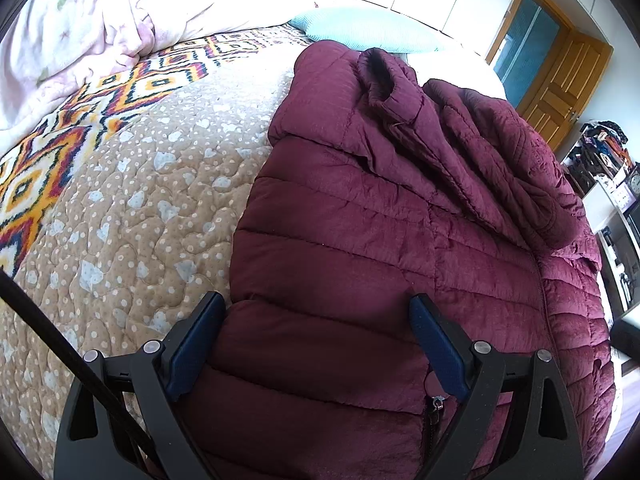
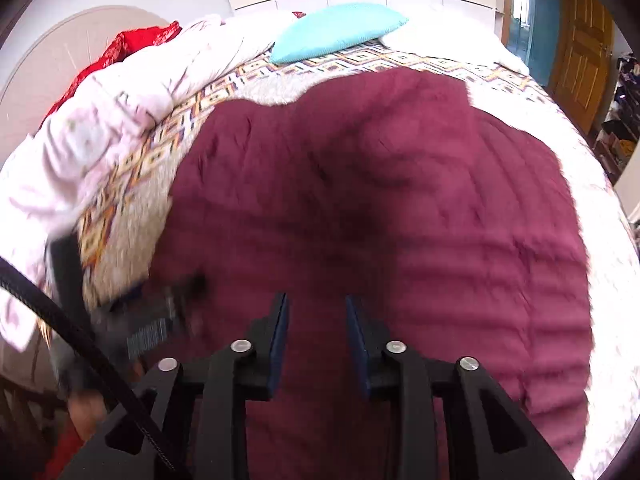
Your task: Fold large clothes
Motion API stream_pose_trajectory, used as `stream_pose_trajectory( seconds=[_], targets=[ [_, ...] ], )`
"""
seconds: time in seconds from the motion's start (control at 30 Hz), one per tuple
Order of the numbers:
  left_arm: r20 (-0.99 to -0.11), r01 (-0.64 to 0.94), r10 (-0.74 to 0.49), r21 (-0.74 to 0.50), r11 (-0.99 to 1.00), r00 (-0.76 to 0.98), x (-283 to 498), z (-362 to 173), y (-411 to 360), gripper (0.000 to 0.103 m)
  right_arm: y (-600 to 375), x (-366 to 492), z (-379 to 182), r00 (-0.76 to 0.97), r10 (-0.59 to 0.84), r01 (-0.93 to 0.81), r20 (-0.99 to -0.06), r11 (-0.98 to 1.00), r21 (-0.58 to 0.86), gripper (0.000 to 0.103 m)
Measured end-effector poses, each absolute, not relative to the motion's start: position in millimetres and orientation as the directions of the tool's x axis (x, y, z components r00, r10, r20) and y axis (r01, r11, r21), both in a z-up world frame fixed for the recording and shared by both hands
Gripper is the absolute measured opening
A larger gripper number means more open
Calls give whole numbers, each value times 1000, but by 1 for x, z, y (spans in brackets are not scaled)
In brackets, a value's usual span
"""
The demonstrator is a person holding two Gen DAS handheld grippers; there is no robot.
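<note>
Jaws spread wide on the left gripper [image 1: 316,340], its blue pads straddling the lower front panel of a maroon puffer jacket [image 1: 360,240] and holding nothing; the quilted fabric sits between them, with the zipper pull [image 1: 437,403] just inside the right-hand pad. The stance suggests the left tool is lined up over the hem, ready to close on it for a fold. On the right gripper [image 2: 316,320] the jaws stand partly open, narrower than the left pair, and likewise empty, poised above the jacket's broad middle; that view is blurred by motion, so whether the pads touch the cloth cannot be told.

Beyond the jaws, the jacket lies spread flat on the bed [image 1: 140,208], hem toward both cameras and collar away. One sleeve [image 1: 400,88] is laid across the chest, its cuff opening showing dark, with more bunched fabric alongside, which reads as the arms tucked in ahead of a lengthwise fold. The garment rests on a tan quilted bedspread with a bright geometric border [image 1: 52,160].

Farther out, a pale pink duvet [image 1: 80,40] is heaped at the left and a turquoise pillow [image 2: 340,32] lies past the collar. A wooden door [image 1: 560,84] stands at the right.
</note>
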State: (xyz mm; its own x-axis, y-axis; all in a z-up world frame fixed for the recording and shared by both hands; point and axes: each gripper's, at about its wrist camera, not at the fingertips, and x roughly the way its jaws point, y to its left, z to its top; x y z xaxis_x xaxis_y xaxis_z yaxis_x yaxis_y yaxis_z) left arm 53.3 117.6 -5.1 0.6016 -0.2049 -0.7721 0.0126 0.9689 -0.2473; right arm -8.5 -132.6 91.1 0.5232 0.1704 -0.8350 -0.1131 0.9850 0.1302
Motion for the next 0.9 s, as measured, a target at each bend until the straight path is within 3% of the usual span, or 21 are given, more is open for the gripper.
stream_pose_trajectory(
  seconds=[0.23, 0.37, 0.67, 0.9],
  targets=[
    [-787, -2, -165, -207, 978, 594, 52, -4, 116, 92, -195, -108, 103, 589, -28, -2, -808, 999, -35, 50],
    [-806, -10, -132, -168, 986, 576, 45, 6, 116, 89, -229, -144, 105, 606, -52, 66, -793, 998, -16, 52],
    [-740, 28, -120, -135, 990, 662, -51, 69, 149, 87, -280, -196, 91, 607, -74, 181, -791, 982, 48, 56],
    [-769, -32, -72, -119, 992, 635, -105, 57, 215, 87, -326, -240, 80, 583, -109, 282, -805, 956, 75, 63]
  ],
)
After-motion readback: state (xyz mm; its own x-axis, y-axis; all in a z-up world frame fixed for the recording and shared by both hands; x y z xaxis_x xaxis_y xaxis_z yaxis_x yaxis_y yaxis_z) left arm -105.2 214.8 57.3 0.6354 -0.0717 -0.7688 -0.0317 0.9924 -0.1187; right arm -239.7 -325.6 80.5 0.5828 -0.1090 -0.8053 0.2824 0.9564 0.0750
